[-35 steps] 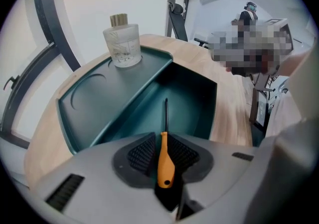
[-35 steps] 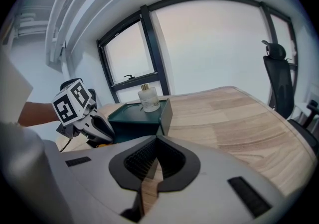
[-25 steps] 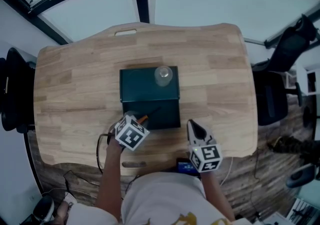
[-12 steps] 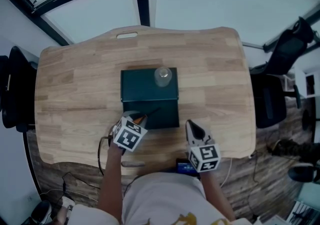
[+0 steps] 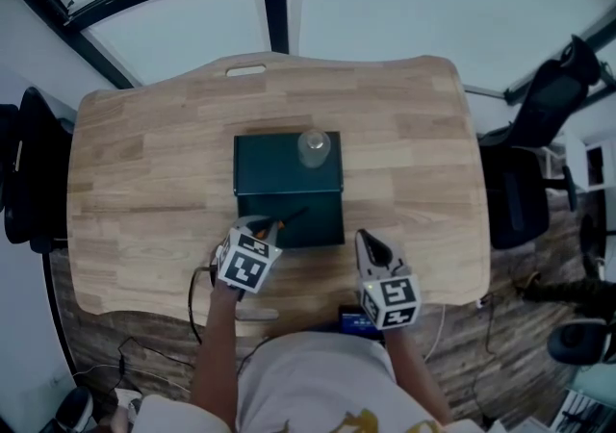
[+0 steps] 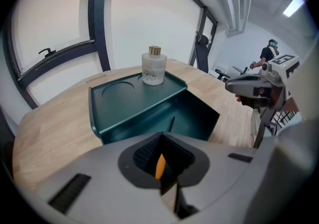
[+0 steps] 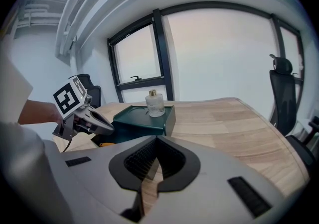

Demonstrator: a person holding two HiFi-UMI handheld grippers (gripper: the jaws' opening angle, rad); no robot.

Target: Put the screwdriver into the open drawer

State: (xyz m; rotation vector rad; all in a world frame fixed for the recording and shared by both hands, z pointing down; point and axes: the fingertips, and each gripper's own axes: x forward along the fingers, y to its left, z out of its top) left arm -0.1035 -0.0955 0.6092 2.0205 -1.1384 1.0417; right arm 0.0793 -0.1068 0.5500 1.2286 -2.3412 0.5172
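A screwdriver (image 5: pixel 275 226), its orange handle (image 6: pixel 159 166) pinched in the left claw (image 5: pixel 260 227), hangs at the front-left corner of an open dark-green drawer (image 5: pixel 313 219), with its thin dark shaft angled out over the drawer's inside. The left claw's own view shows its jaws clenched on that handle, the shaft running ahead toward the drawer's dark interior (image 6: pixel 194 118).

The drawer stands pulled out toward the person from a low dark-green cabinet (image 5: pixel 274 166). On the cabinet's tray-like top, near its right rear corner, a small clear glass bottle (image 5: pixel 314 146) with a gold-coloured cap stands upright.

The right claw (image 5: pixel 371 244) hovers just beside the drawer's front-right corner, apart from it, with its jaws drawn together on nothing; only bare wood shows beyond them in its own view (image 7: pixel 149 168). That view also takes in the left claw and its marker cube (image 7: pixel 70 99) off to the left, in front of the cabinet and bottle.

Everything sits on a light wooden desk (image 5: pixel 144 162) with rounded corners. A black cable (image 5: pixel 192 292) loops over its near edge by the left arm. Dark office chairs stand at either side, one at left (image 5: pixel 24 171) and one at right (image 5: pixel 534 181), below large dark-framed windows (image 7: pixel 209 54).
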